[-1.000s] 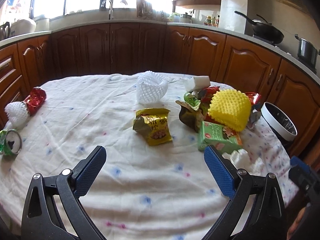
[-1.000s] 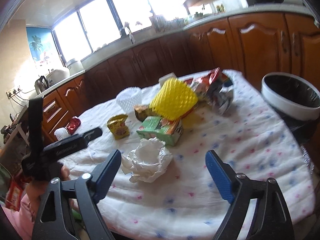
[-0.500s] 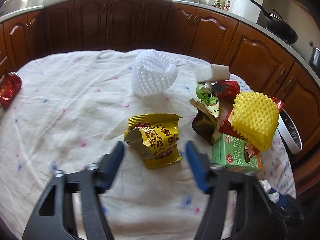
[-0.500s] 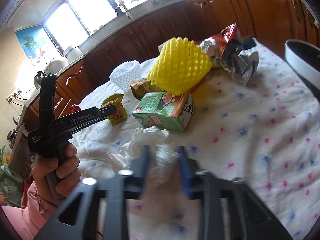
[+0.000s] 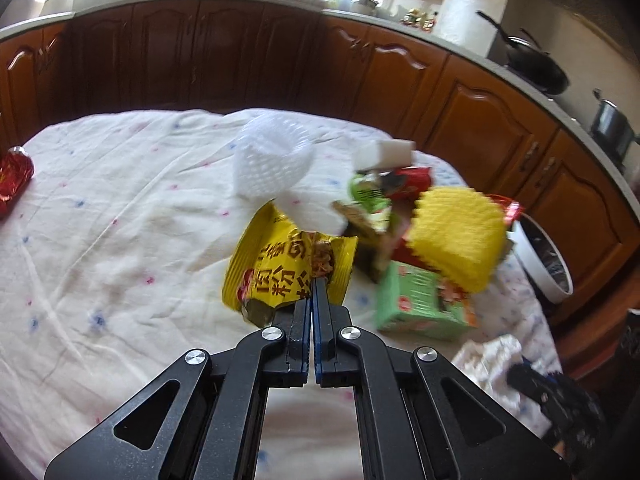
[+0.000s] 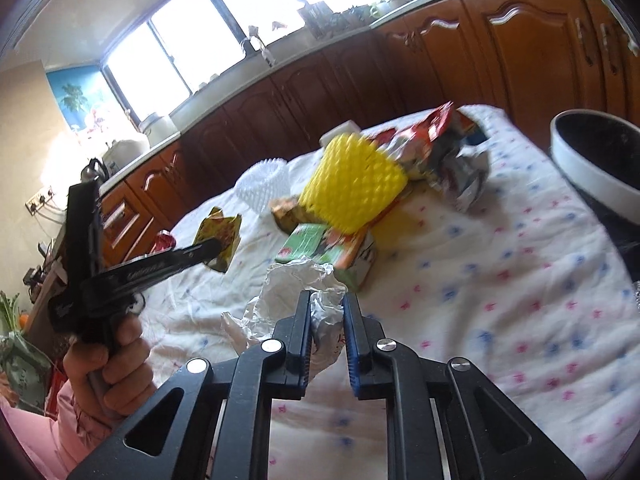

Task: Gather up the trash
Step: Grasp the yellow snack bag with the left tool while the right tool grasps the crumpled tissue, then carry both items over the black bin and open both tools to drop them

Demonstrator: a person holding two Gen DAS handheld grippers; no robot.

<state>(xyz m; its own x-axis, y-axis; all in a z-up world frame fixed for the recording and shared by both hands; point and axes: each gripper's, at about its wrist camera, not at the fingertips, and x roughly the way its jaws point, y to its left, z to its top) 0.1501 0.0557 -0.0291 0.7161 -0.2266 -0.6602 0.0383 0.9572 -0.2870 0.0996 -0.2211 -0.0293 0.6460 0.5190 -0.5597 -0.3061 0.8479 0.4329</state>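
My left gripper [image 5: 314, 286] is shut on the lower edge of a yellow snack wrapper [image 5: 276, 260], which stands tilted up off the white cloth. The right wrist view shows the same gripper [image 6: 214, 245] pinching that wrapper [image 6: 224, 232], with a hand on its handle. The jaws of my right gripper [image 6: 328, 298] are closing, and their pads press on a crumpled white plastic wad [image 6: 296, 284] between them. That wad [image 5: 488, 356] shows blurred at the lower right of the left wrist view.
A yellow foam net [image 5: 456, 236] sits on a green carton [image 5: 420, 300] amid red and silver wrappers [image 6: 448, 148]. A white foam net [image 5: 272, 160] stands behind. A red wrapper [image 5: 14, 176] lies far left. A white bin [image 6: 592, 160] with black liner stands off the table's right edge.
Both grippers moved forward and closed from wide open. The left took hold of the yellow wrapper and tipped it up; the right closed on the white wad.
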